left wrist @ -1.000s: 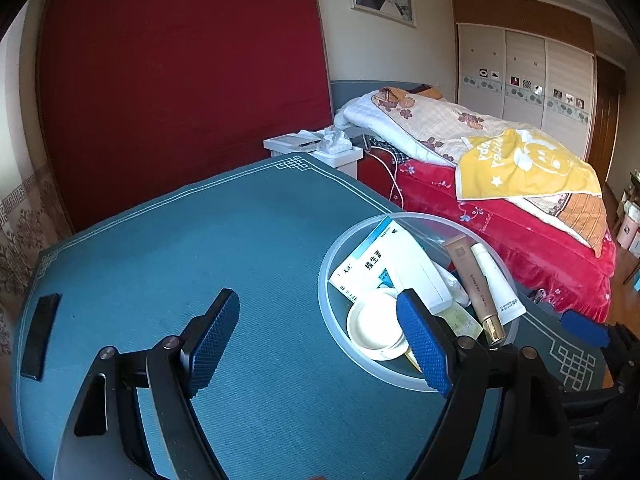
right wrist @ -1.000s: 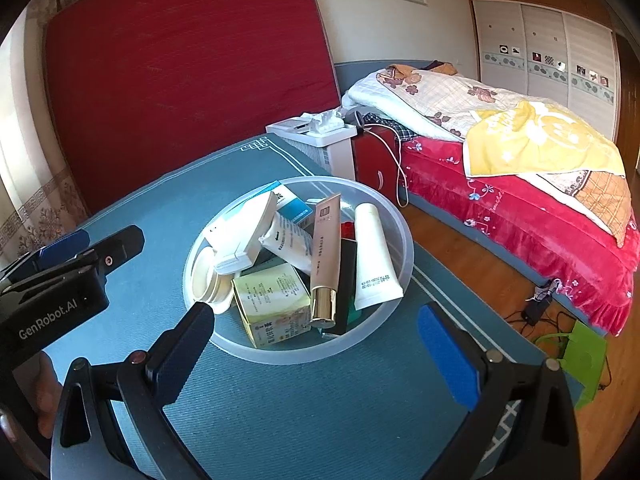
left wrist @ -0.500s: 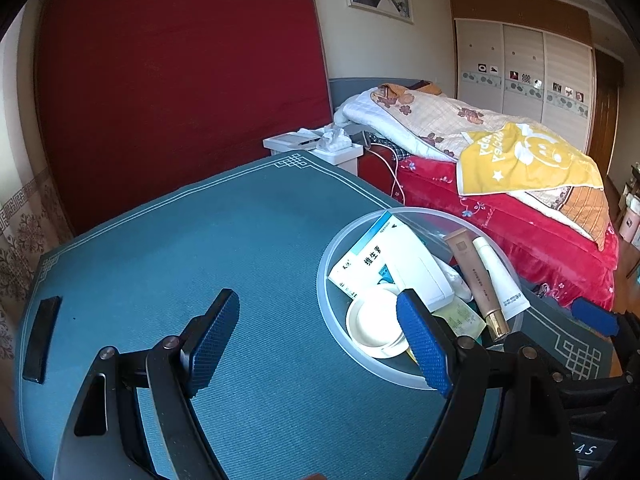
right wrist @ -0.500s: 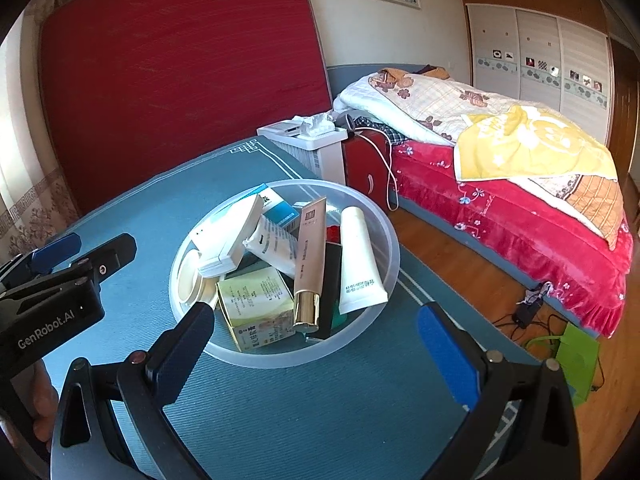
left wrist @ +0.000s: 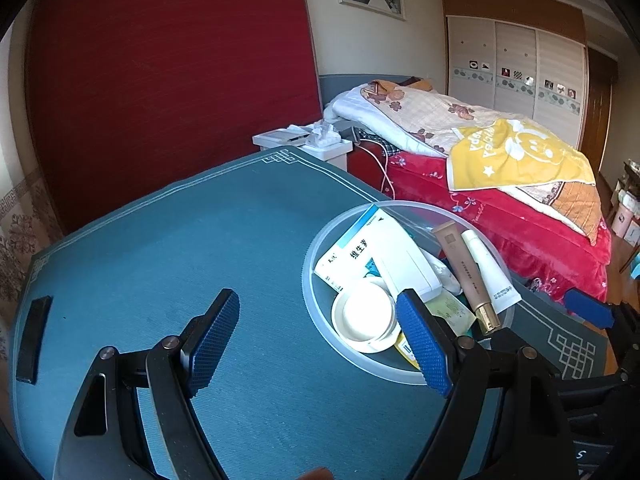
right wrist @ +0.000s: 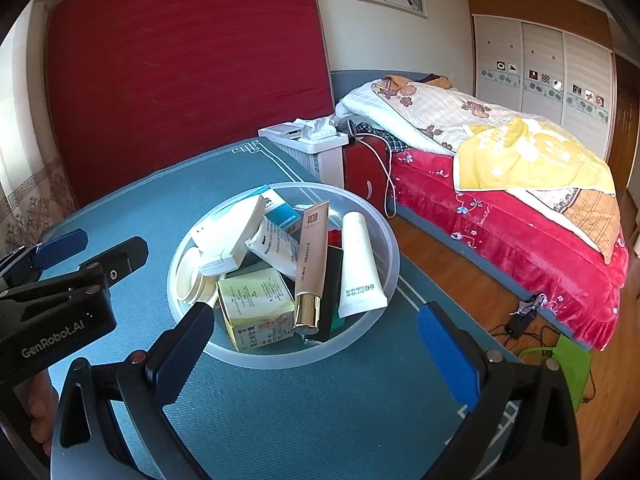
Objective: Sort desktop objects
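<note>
A clear plastic bowl (right wrist: 394, 256) on the teal table mat (left wrist: 180, 240) holds several items. These include a green-yellow box (right wrist: 256, 308), a beige tube with a gold cap (right wrist: 310, 264), a white tube (right wrist: 358, 264), a white-and-blue box (left wrist: 352, 256) and a round cream jar (left wrist: 366, 316). My right gripper (right wrist: 320, 344) hovers open just in front of the bowl (left wrist: 308, 280), with nothing between its fingers. My left gripper (left wrist: 320, 340) is open and empty at the bowl's left side, its right finger over the rim.
A flat black object (left wrist: 34, 338) lies near the mat's left edge. Beyond the table's far corner stands a white unit with tissues (right wrist: 320, 140). To the right are a bed with red covers (right wrist: 520, 216) and a wooden floor with cables and a green bag (right wrist: 572, 364).
Both views have tilted up slightly and the bowl has drifted a little left in the right wrist view. Both grippers stay open and nothing has been picked up.
</note>
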A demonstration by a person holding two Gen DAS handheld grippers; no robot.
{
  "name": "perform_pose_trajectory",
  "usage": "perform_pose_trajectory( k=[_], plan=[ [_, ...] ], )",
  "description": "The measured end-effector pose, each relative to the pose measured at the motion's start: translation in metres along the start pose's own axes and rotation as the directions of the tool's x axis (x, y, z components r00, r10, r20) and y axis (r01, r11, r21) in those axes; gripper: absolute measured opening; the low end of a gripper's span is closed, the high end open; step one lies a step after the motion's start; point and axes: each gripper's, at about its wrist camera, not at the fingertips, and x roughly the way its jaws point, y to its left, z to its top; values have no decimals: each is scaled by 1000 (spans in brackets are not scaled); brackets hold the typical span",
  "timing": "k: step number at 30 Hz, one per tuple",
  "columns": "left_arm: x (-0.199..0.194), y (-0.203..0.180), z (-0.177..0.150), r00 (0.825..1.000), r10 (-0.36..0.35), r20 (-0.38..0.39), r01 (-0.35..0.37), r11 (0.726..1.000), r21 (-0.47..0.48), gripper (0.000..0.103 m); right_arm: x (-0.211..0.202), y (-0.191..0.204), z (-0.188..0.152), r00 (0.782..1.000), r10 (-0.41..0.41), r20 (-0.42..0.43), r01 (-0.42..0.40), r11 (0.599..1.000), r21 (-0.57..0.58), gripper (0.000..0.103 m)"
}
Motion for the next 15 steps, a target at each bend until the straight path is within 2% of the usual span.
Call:
perform_pose_trajectory(
  k=[5, 15],
  plan=[
    [2, -1, -1, 1000, -18, -11, 17, 1000, -6, 84, 3, 0, -1, 1000, 2, -8, -1, 1000, 1, 102],
    [4, -1, -3, 1000, -2, -19, 2, 1000, -6, 84, 3, 2, -3, 1000, 8, -15, -8, 1000, -2, 102]
  ],
)
